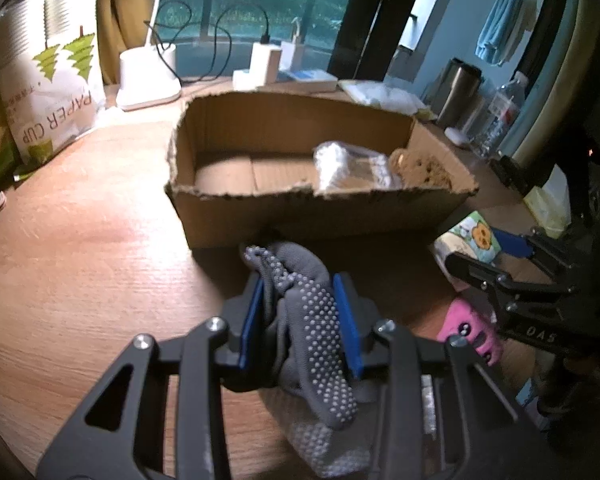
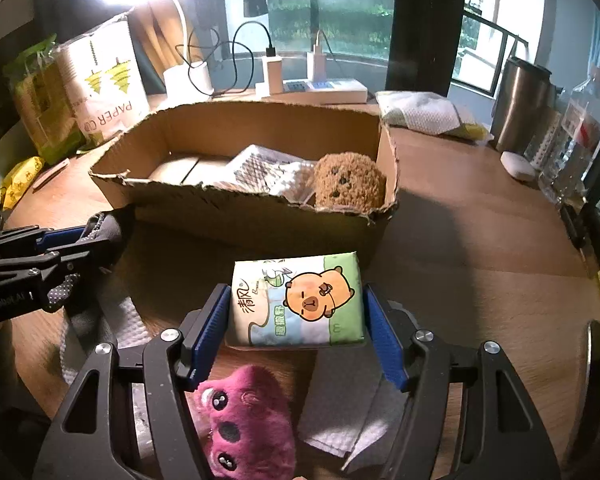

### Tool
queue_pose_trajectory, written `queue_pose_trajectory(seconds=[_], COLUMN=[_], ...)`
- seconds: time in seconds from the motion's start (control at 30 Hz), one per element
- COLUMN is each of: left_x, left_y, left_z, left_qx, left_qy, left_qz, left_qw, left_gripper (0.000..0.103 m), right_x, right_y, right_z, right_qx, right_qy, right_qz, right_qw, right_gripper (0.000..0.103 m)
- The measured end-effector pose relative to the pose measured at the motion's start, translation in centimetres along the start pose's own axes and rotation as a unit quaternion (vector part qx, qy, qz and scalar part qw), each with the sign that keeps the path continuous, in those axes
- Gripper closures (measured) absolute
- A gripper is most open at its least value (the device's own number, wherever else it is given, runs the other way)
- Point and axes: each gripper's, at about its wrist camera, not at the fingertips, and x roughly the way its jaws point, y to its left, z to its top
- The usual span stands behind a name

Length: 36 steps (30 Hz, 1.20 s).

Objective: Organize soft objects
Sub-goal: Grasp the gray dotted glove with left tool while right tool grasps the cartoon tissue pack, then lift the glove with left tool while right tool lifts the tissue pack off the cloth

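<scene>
My left gripper [image 1: 300, 312] is shut on a grey glove [image 1: 312, 320] with raised dots, held just above the wooden table in front of the cardboard box [image 1: 300, 216]. In the right wrist view the left gripper [image 2: 88, 246] shows at the left edge with the glove [image 2: 108, 224]. My right gripper [image 2: 296, 332] is shut on a tissue pack [image 2: 296, 300] printed with an orange cartoon animal, near the box [image 2: 240, 220]. A brown plush toy [image 2: 348, 180] and a bubble-wrap bag [image 2: 260, 168] lie in the box. A pink plush toy [image 2: 244, 416] lies under the right gripper.
White paper towels [image 2: 352, 412] lie on the table by the pink plush. A paper-cup bag [image 2: 104, 88] stands at the back left, and a power strip [image 2: 324, 90] with chargers behind the box. A steel cup [image 2: 520, 104] and a water bottle [image 2: 576, 136] stand at the right.
</scene>
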Motion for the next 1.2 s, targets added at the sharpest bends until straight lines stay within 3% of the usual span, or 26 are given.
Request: queue_pose_trajectory(seconds=[0.47, 0.7, 0.9, 1.2], left_x=[-3.9, -4.7, -4.3, -3.8], left_y=[-0.1, 1.1, 3.1, 6.9], left_z=[1.4, 1.7, 1.0, -0.9], left_qx=[-0.002, -0.024, -0.051, -0.079], left_qy=[-0.054, -0.066, -0.057, -0.048], left_qz=[-0.020, -0.024, -0.033, -0.032], left_qw=[0.9983, 0.9972, 0.9965, 0.9952], left_gripper=[0.067, 0.067, 0.067, 0.067], right_x=[-3.0, -3.8, -3.0, 0.7], right_y=[0.6, 1.7, 4.3, 10.3], right_z=[1.5, 1.8, 1.4, -0.1], right_qx=[-0.006, -0.015, -0.033, -0.084], right_qy=[-0.038, -0.049, -0.038, 0.018], right_qz=[0.002, 0.038, 0.081, 0.132], right_qw=[0.999, 0.998, 0.995, 0.988], right_gripper=[0.034, 0.034, 0.034, 0.034])
